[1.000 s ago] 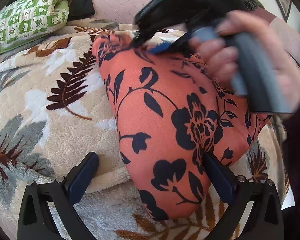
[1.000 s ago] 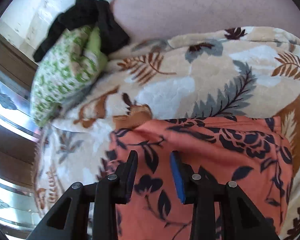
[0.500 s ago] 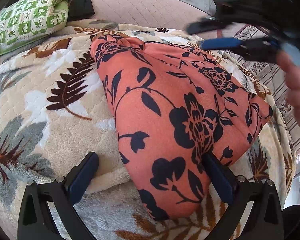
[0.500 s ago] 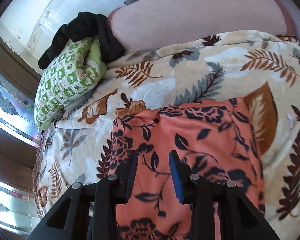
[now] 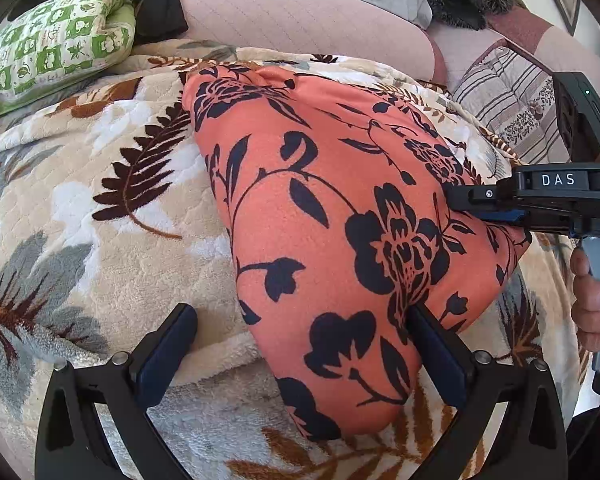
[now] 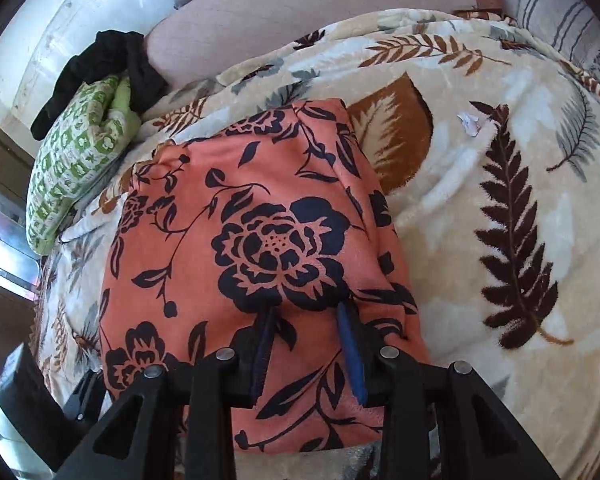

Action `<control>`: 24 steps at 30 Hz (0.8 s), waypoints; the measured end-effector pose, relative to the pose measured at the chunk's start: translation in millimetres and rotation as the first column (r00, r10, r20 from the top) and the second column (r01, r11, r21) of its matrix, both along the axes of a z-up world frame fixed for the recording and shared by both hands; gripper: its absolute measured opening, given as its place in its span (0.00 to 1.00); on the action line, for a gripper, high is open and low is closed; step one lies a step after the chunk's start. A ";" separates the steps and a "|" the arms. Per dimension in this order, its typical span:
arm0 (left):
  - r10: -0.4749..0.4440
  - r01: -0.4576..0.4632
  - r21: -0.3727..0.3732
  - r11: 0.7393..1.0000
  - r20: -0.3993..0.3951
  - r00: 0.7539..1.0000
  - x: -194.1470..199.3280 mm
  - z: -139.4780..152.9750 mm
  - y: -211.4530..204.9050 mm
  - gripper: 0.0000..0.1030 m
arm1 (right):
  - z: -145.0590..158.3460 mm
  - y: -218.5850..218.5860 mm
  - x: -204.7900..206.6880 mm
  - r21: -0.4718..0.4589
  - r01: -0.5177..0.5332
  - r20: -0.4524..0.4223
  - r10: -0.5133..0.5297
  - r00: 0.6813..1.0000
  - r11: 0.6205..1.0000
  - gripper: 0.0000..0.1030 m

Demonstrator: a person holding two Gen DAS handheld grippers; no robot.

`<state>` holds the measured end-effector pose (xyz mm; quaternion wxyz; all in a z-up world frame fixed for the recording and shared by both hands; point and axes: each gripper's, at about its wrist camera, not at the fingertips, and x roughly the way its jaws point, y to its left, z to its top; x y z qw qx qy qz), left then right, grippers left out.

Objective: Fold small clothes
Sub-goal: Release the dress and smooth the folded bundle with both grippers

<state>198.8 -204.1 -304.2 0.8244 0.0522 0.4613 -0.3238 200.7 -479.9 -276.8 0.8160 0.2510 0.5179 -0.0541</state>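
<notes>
Over on the left, the left gripper (image 5: 300, 344) is spread wide, its fingers straddling the near end of the orange floral garment (image 5: 324, 240): the left finger sits on the leaf-print blanket (image 5: 80, 200) clear of the cloth, while the right finger is tucked against or under the near fold, so nothing is pinched there. If that hand lifts away carelessly, the finger under the fold could, I'd guess, drag the layer up and spoil the fold. The blanket is plush and lumpy, which may let the bundle slump or slide as it is pressed. Further right, the right gripper (image 6: 308, 356) has its fingers fairly close together with the right-hand edge of the garment between them; whether they really bite the cloth or only rest around it I cannot tell. A loose hold there would let the edge slip out in any pull across, and a pull too hard could bunch the fabric or tug the blanket along. The garment itself lies in the middle of the bed, already doubled into a thick, rounded oblong, coral with dark navy flowers and vines, gathered at its far end near the green patterned pillow (image 5: 48, 48), soft-looking and slightly puffed.
</notes>
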 end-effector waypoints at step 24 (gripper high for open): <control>0.012 -0.012 0.016 1.000 -0.015 1.000 0.0 12.1 -4.4 1.00 | -0.3 2.8 -1.0 -0.016 -0.031 0.018 0.031 0.999 0.999 0.36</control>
